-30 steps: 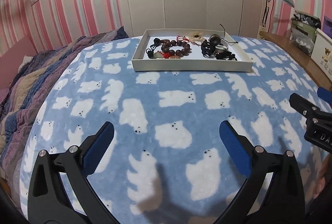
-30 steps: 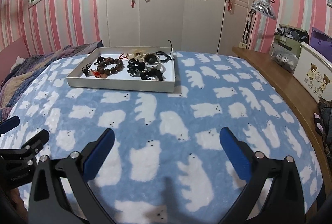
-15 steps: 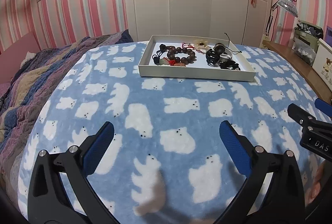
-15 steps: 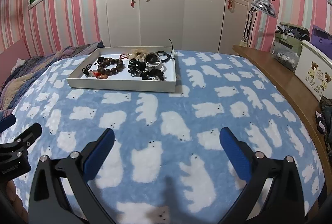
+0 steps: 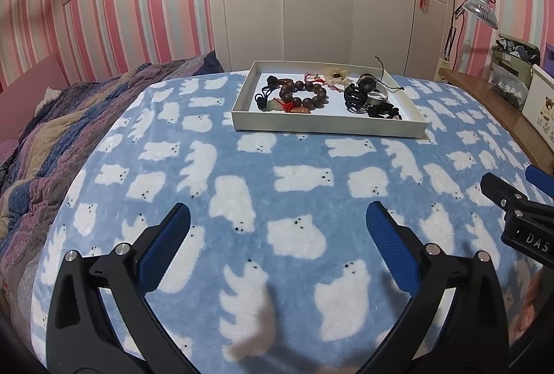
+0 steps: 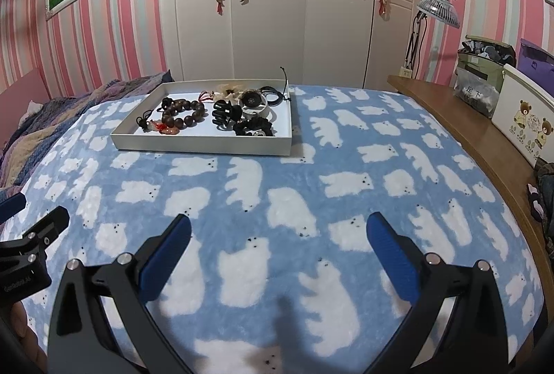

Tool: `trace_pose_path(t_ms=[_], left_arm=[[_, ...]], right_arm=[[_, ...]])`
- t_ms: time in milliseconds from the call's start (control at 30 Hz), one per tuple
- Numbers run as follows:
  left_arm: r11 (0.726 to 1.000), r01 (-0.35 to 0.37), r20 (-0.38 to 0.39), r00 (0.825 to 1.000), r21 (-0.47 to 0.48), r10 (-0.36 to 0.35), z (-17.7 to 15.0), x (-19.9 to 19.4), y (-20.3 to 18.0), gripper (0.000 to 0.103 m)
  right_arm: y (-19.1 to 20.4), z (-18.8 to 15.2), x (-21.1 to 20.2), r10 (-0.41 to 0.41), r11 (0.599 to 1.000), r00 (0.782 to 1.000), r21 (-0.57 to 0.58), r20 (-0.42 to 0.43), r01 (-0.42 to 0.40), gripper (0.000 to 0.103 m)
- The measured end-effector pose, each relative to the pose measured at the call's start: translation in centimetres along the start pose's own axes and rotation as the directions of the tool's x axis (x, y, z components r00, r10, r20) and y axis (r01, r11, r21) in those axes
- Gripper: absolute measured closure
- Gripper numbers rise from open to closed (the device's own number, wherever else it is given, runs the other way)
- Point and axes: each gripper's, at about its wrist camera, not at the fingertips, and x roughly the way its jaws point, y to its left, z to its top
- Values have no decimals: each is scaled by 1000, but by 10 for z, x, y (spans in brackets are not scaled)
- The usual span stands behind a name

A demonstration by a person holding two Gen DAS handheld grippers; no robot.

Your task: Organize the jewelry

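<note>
Black gripper (image 5: 277, 228) frames, blue pads (image 5: 162, 249), silver screws.

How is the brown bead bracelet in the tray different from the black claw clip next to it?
The brown bead bracelet is a ring of round wooden-looking beads lying flat; the black claw clip is one solid toothed piece standing higher. The bracelet sits in the left half of the white tray, the clip nearer the middle. The bracelet is brown, the clip glossy black. Both rest loose in the tray, untouched by either gripper.

Even indoor lighting, moderately bright; soft shadows on blanket (image 5: 297, 152) near bottom edge; strong fisheye curvature, dark vignetted corners; focus sharp.
</note>
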Motion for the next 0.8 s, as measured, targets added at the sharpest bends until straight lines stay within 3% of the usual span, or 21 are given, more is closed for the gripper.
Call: trace_pose_path(t_ms=[800], left_arm=[[1000,-30,0,1000,3,30,1,-1,-1,3]], right_arm=[[2,0,4,4,1000,1000,-4,-8,-4,2]])
